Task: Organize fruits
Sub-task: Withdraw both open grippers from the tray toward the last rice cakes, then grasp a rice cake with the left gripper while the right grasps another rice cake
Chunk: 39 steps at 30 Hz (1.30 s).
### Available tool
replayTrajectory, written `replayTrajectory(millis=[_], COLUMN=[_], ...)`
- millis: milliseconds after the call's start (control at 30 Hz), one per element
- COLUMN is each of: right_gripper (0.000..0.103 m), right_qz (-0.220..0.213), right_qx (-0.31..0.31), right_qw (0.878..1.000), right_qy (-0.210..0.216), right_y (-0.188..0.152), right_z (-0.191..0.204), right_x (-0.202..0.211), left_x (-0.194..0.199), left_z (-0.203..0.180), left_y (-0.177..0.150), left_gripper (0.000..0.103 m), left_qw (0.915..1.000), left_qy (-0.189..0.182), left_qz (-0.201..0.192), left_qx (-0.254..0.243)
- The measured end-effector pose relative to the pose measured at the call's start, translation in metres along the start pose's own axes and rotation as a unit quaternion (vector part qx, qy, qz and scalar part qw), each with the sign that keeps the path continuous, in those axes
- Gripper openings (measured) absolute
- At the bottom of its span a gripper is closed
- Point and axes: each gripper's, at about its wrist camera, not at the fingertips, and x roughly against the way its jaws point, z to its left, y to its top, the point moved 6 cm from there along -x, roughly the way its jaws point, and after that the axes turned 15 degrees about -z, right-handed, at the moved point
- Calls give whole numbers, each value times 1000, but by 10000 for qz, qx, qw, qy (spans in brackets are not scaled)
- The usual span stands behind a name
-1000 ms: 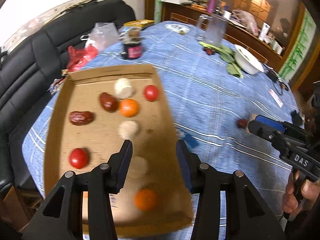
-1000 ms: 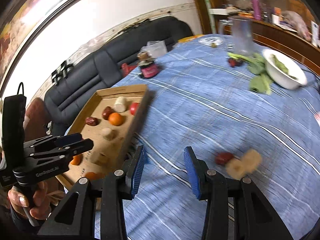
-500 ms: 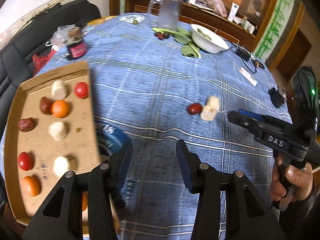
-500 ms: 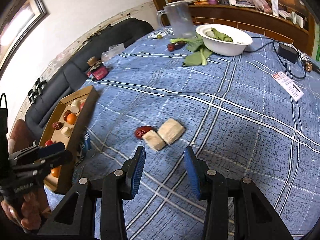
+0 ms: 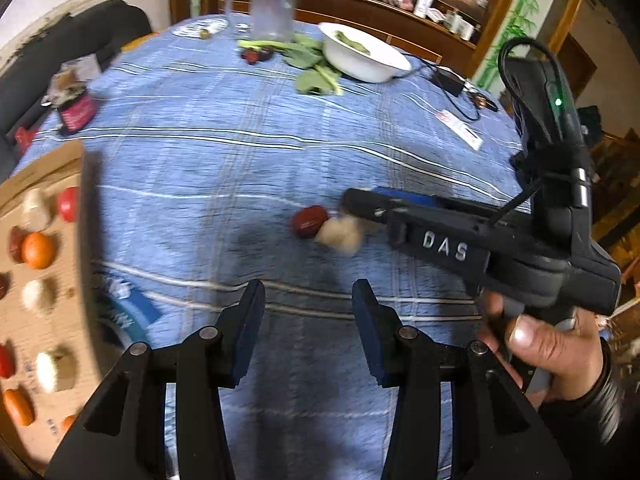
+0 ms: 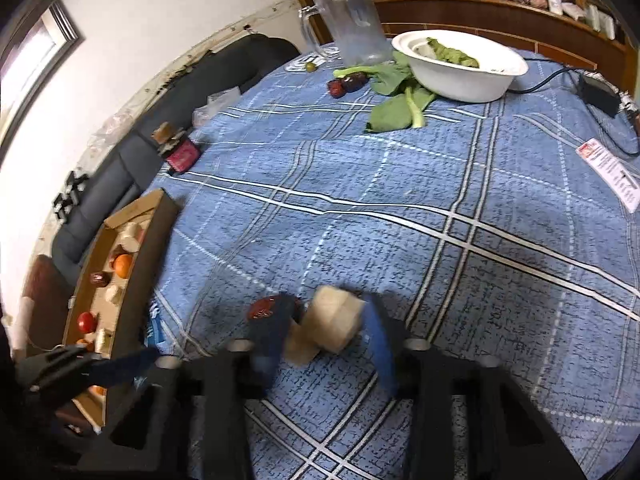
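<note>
A red date (image 5: 309,221) (image 6: 265,309) and two pale fruit chunks (image 5: 340,233) (image 6: 333,323) lie together on the blue checked tablecloth. My right gripper (image 6: 326,346) is open, its fingers either side of the larger chunk, low over the cloth; it also shows in the left wrist view (image 5: 360,204). My left gripper (image 5: 308,320) is open and empty, above the cloth just short of these pieces. A cardboard tray (image 5: 76,264) (image 6: 132,256) at the left holds several fruits: oranges, tomatoes, dates, pale chunks.
A white bowl of greens (image 6: 460,68) with loose leaves (image 6: 396,110) stands at the far side, next to a glass pitcher (image 6: 352,28) and two dark dates (image 6: 346,83). A small jar (image 6: 180,152), a cable and charger (image 6: 596,92) and a paper tag (image 6: 612,174) lie on the table.
Both grippers have swung away from the tray and moved in on the loose date and chunks. The right gripper has dropped down around the larger chunk.
</note>
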Motion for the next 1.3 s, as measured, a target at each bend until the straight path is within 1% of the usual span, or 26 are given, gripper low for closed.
replayTrajectory(millis=[33,67,100,133,167,233,267,300,367,400,433,467,500,567,667,833,867,933,1067,1300], right_gripper=[30,25,22,11,6,6,6,7,23,28,36,37,37,39,40,43,37,36,36,35], right_qz=[-41,-120,-131,-146,-184,-217,-187,-133,-11,-14,-40,-90,-123,-137,-27,186,102,96,-62,-220], right_qx=[27,92,91,61,23,42,96,155,201,185,146,97,53,4,116,168,226,245,277,438], right_qw=[10000,9998,9998,9998,9998,9997,9997,9997,9997,9998,9999,9999,9999,9999,9999,9994,9993,9993,9994,9988], right_qy=[-40,-101,-97,-76,-64,-96,-101,-94,-102,-92,-63,-47,-23,13,-88,-239,-282,-271,-204,15], right_y=[0,0,1,2,3,6,5,4,-1,-1,-1,1,2,5,4,-6,-5,-6,-4,2], right_z=[-2,-3,-5,-7,-10,-14,-15,-14,-14,-13,-13,-13,-13,-11,-7,-7,-6,-5,3,30], right_x=[3,8,12,15,20,26,27,27,24,24,23,23,22,20,11,-6,-5,-3,11,35], left_x=[-4,-9,-16,-21,-27,-39,-45,-47,-49,-50,-51,-51,-51,-49,-40,-12,-7,3,19,42], left_z=[-3,-6,-10,-12,-15,-18,-19,-20,-22,-22,-22,-22,-20,-16,-6,9,11,16,24,36], left_y=[0,0,-1,-1,-1,-3,-4,-3,-3,-2,-1,-1,-1,-1,-2,2,3,5,9,8], left_gripper=[43,43,43,43,43,43,43,43,43,43,43,35,27,27,27,27,27,28,28,28], left_qw=[10000,10000,9999,9998,9997,9995,9994,9996,9997,9998,9998,9998,9997,9998,9999,9999,9998,9996,9992,9980], left_qy=[-23,-55,-89,-95,-106,-96,-75,-42,31,54,69,102,169,73,96,70,69,76,135,341], left_qz=[32,65,127,165,199,293,350,289,239,187,163,143,107,100,57,-133,-170,-236,-367,-518], left_qx=[-6,-10,-2,10,24,24,28,-2,-70,-72,-84,-109,-169,-151,-100,36,55,98,108,87])
